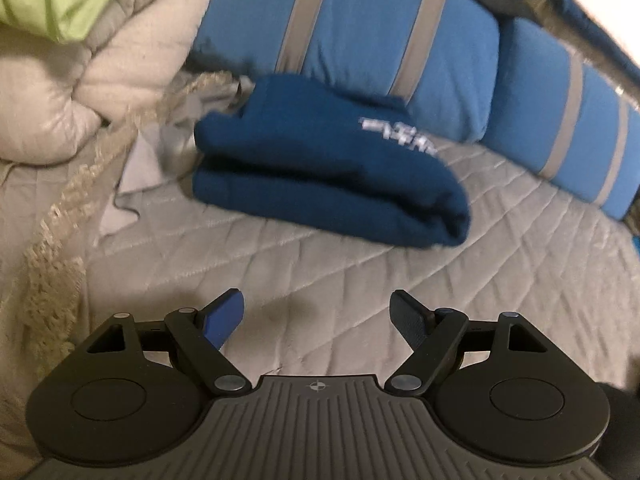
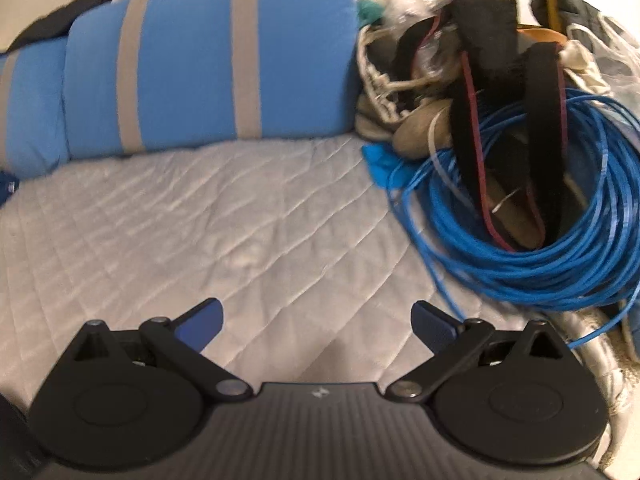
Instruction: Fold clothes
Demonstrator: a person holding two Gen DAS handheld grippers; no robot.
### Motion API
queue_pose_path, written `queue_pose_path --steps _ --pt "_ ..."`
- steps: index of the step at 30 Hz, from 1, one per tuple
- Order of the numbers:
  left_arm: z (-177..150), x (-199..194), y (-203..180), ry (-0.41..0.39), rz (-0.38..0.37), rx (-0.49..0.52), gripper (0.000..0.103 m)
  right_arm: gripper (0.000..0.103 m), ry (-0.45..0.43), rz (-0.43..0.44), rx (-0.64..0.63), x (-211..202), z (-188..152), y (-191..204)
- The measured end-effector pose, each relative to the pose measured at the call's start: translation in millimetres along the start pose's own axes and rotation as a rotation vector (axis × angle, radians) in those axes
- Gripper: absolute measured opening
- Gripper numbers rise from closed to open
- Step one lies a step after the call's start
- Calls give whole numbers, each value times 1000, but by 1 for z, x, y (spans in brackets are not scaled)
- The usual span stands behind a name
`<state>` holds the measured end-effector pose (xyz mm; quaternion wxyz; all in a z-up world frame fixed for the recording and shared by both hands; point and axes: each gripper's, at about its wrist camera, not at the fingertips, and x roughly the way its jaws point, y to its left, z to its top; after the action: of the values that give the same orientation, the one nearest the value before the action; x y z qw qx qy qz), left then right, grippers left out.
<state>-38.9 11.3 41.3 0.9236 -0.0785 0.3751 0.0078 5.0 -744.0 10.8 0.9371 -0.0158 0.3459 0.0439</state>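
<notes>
The dark blue garment (image 1: 320,176) lies on the bed (image 1: 280,280), already folded into a thick bundle. Some white letters show on its top. Its long side runs from the left, near the cream blanket (image 1: 80,92), down toward the right, where the rounded fold sits.

From my left tongs (image 1: 316,320) the bundle is ahead and up the bed, a bit apart, with bare quilt between. Nothing touches it. In my right view I see only a tiny dark blue bit at the far left edge (I think that is the same bundle, but I cannot be sure). So my left hand is the nearer one, and the bundle lies to the left of my right tongs (image 2: 316,326).

Both tongs stand wide. The left ones hold nothing and only grey quilt shows between the blue pads. The right ones are the same, wide and empty, above the quilt.

Behind the bundle are the blue striped pillows (image 1: 360,36). A light green cloth (image 1: 60,0) sits on the cream blanket at the far left, and a thin grey cloth (image 1: 148,160) peeks out just beside the bundle. On the right side of the bed there is a coil of blue cable (image 2: 540,208) with black straps (image 2: 500,80) and other stuff piled in it.

I think this piece is done, and the next one must come from the left pile.
</notes>
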Motion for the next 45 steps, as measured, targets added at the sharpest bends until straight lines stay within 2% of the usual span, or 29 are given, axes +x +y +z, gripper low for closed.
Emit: queue_pose_path --steps 4,8,10,13,34,45 --pt "-4 18 0 35 23 -3 80 103 28 7 -58 12 -11 15" --pt "-8 27 -6 26 70 55 81 103 83 11 -100 26 -20 28" --pt "-9 32 -11 26 88 88 89 103 113 9 -116 34 -25 32" --pt "-8 41 -16 31 107 126 103 103 95 6 -78 37 -30 31" --pt "26 89 -17 -18 157 106 103 103 37 -3 41 80 -2 24" --pt "35 104 -14 -47 154 122 103 103 27 -11 36 108 16 22"
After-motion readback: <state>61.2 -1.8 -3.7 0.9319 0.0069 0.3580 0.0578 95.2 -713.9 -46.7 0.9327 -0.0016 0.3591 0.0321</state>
